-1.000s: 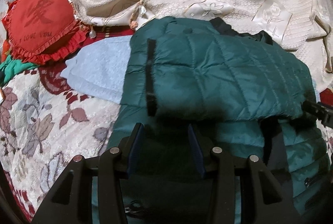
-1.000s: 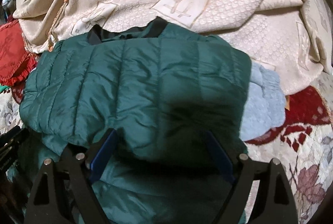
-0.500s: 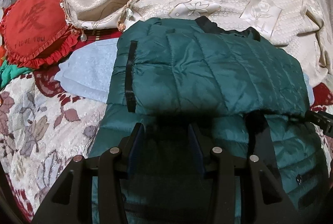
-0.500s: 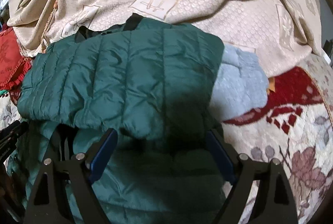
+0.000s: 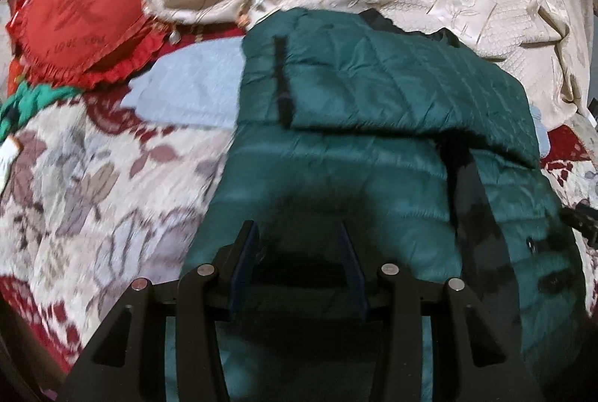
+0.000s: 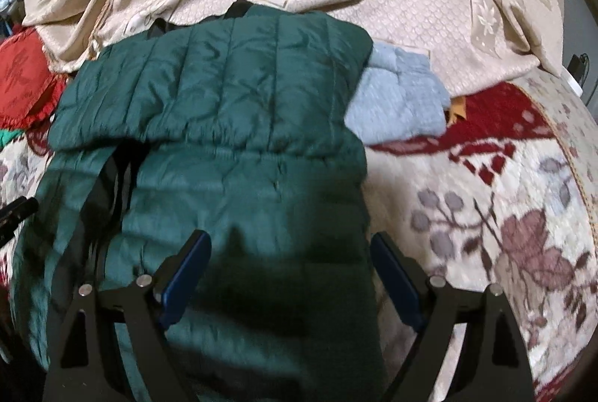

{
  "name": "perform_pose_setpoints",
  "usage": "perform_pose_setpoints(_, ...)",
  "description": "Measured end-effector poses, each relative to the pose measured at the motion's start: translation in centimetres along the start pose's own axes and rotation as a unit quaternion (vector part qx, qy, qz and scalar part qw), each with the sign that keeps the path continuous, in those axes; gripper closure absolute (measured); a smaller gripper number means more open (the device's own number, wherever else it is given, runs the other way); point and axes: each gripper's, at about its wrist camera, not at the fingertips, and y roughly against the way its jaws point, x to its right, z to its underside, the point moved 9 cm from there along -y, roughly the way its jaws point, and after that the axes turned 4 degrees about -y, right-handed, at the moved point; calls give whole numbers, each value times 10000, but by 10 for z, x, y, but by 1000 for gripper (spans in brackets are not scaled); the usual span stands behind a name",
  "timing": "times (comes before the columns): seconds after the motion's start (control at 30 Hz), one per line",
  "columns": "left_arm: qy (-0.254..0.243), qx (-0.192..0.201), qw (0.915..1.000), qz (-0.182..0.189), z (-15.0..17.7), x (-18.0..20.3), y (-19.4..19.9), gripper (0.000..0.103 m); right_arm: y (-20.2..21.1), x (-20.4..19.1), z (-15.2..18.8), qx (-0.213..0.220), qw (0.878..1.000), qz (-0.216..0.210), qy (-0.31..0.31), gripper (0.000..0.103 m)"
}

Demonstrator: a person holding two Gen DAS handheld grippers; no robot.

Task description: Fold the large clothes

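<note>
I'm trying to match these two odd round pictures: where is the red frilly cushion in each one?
Left wrist view: the red frilly cushion lies at the upper left, large, beside the light blue garment.
Right wrist view: the cushion is only partly seen at the far left edge, about a third of the way down.
Shared landmark: the folded green puffer jacket in the middle of both views.

Both wrist views close (shared) over jacket (image 5: pixel 373 125)
</note>
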Motion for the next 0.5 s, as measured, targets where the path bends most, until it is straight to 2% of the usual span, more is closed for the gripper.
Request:
perform_pose_setpoints(0.3, 297, -350, 9986, 267, 57, -35, 26, 78, 33, 9, 51, -230, 9996, -139, -45, 13)
perform_pose_setpoints(0.5, 347, -474, 9969, 529, 86, -47, 40, 78, 43, 12, 88, -533, 9980, -327, -64, 13)
